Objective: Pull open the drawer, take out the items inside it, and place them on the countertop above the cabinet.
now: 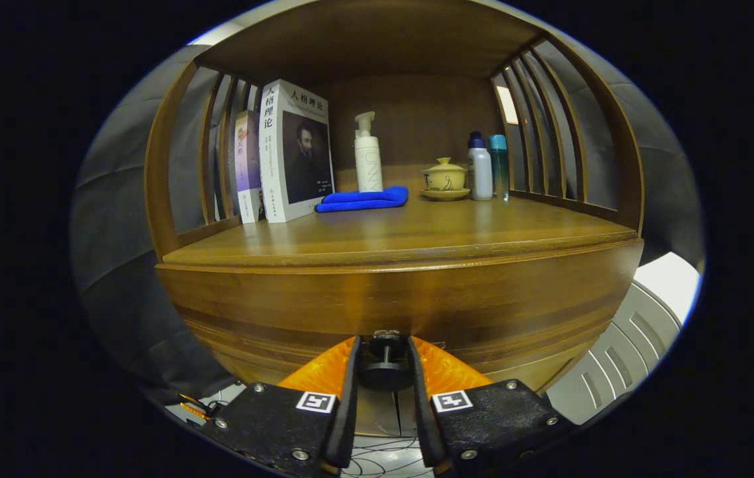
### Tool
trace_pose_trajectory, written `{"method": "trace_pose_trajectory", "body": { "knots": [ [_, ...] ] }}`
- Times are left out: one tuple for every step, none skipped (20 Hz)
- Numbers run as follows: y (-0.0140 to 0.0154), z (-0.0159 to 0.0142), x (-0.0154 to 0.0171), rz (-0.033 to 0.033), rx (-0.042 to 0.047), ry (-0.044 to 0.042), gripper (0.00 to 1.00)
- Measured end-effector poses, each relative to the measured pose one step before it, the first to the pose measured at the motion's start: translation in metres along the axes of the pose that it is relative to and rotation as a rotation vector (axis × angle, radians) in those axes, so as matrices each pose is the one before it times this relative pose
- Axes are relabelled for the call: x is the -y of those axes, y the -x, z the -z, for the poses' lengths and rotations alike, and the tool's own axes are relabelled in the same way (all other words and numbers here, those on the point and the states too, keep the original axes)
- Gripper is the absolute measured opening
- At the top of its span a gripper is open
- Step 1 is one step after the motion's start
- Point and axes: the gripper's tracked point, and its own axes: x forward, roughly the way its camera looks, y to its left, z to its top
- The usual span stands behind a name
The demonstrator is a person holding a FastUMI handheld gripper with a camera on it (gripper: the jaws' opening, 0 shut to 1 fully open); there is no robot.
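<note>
The gripper [383, 352] sat at the bottom middle of the picture, pointing straight ahead. Its two orange fingers [323, 372] stood close together, one on each side of a small dark knob [384, 362], and both seemed to press on it. Behind each finger was a black block with a little square black-and-white tag on top

The tongs [384, 362] are built of orange ribbed fingers [323, 372] on black screwed blocks. Each block is marked with a square black-and-white tag.
</note>
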Motion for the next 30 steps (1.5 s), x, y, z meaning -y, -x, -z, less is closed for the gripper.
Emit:
{"method": "trace_pose_trajectory", "body": {
  "knots": [
    [0.00078,0.00020,0.00043,-0.00124,-0.00627,-0.00515,0.35],
    [0.00265,0.00072,0.00034,0.00118,0.00126,0.00271,0.34],
    [0.00303,0.00012,-0.00001,0.00289,0.00910,0.01129,0.33],
    [0.00444,0.00155,0.00023,0.00323,0.00997,0.01511,0.33],
    [0.00457,0.00033,0.00011,0.00249,0.01039,0.00967,0.33],
    [0.00538,0.00215,-0.00043,0.00120,0.00756,0.00227,0.33],
    [0.00511,0.00095,-0.00027,-0.00052,0.00606,-0.00070,0.33],
    [0.00588,0.00173,0.00048,-0.00113,0.00512,-0.00257,0.33],
    [0.00592,0.00104,0.00014,-0.00392,0.00327,0.00018,0.33],
    [0.00629,0.00230,-0.00008,-0.00393,0.00205,-0.00117,0.33],
    [0.00546,0.00045,0.00001,-0.00375,0.00047,0.00066,0.33],
    [0.00533,0.00226,0.00025,-0.00326,-0.00101,-0.00014,0.33],
    [0.00598,0.00115,0.00055,-0.00091,0.00129,-0.00478,0.33],
    [0.00576,0.00143,-0.00016,-0.00068,-0.00232,-0.00532,0.33],
    [0.00462,0.00071,-0.00007,-0.00066,-0.00044,-0.00647,0.33],
    [0.00507,0.00173,-0.00063,-0.00083,-0.00158,-0.00227,0.33],
    [0.00450,0.00067,-0.00037,-0.00096,0.00054,0.00079,0.33],
    [0.00468,0.00176,-0.00003,-0.00222,0.00029,0.00384,0.33],
    [0.00404,0.00068,-0.00011,-0.00199,-0.00015,0.00015,0.33],
    [0.00525,0.00223,-0.00035,-0.00203,-0.00292,-0.00249,0.33],
    [0.00489,0.00155,-0.00008,-0.00191,-0.00168,0.00028,0.33],
    [0.00433,0.00082,-0.00058,-0.00216,-0.00048,0.00171,0.33],
    [0.00516,0.00144,-0.00059,-0.00243,-0.00007,0.00241,0.33],
    [0.00440,0.00301,-0.00015,-0.00332,-0.00455,0.00307,0.33],
    [0.00463,0.00320,-0.00029,-0.00410,-0.00506,0.00104,0.33],
    [0.00456,0.00426,-0.00132,-0.00677,-0.01259,-0.00063,0.33],
    [0.00430,-0.00227,-0.00153,-0.00660,0.01965,0.00235,0.33],
    [0.00219,0.00330,-0.00078,-0.00651,-0.01630,0.00144,0.33],
    [0.00248,-0.00488,-0.00170,-0.00670,0.00584,-0.00043,0.33],
    [0.00366,0.00567,-0.00126,-0.00445,-0.00863,-0.00172,0.33]
  ]
}}
